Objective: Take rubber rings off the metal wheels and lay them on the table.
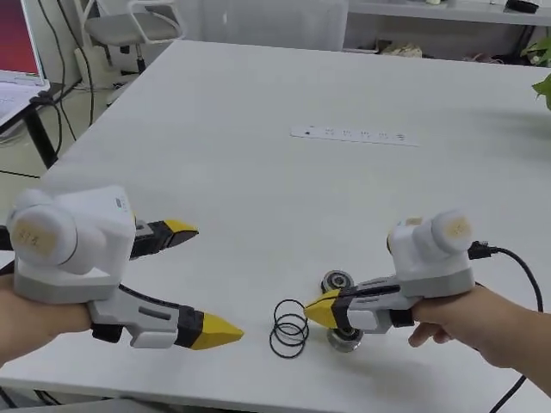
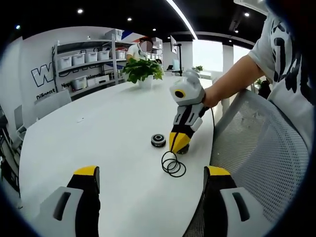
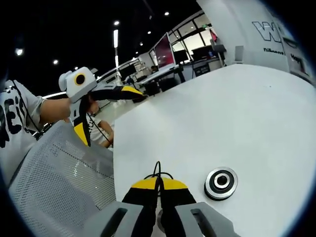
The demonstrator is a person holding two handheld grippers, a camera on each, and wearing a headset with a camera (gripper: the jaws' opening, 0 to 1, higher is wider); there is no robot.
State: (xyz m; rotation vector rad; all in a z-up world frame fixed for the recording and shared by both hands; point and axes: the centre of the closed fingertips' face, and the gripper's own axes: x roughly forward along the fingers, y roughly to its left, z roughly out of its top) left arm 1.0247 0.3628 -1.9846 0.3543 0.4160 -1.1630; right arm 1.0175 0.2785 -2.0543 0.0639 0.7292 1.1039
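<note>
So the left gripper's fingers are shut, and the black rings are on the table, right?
Not quite. The left gripper's fingers are open, wide apart, as the left gripper view shows. The black rings are on the table.

Left gripper [image 1: 200, 280] low at left, jaws spread wide, left hand [image 1: 30, 323] round its grip, right gripper [image 1: 320, 310] pointing left and slightly down, jaws pinched together on a rubber ring [image 3: 158, 168], right hand [image 1: 452, 320] on handle, forearm trailing right
</note>
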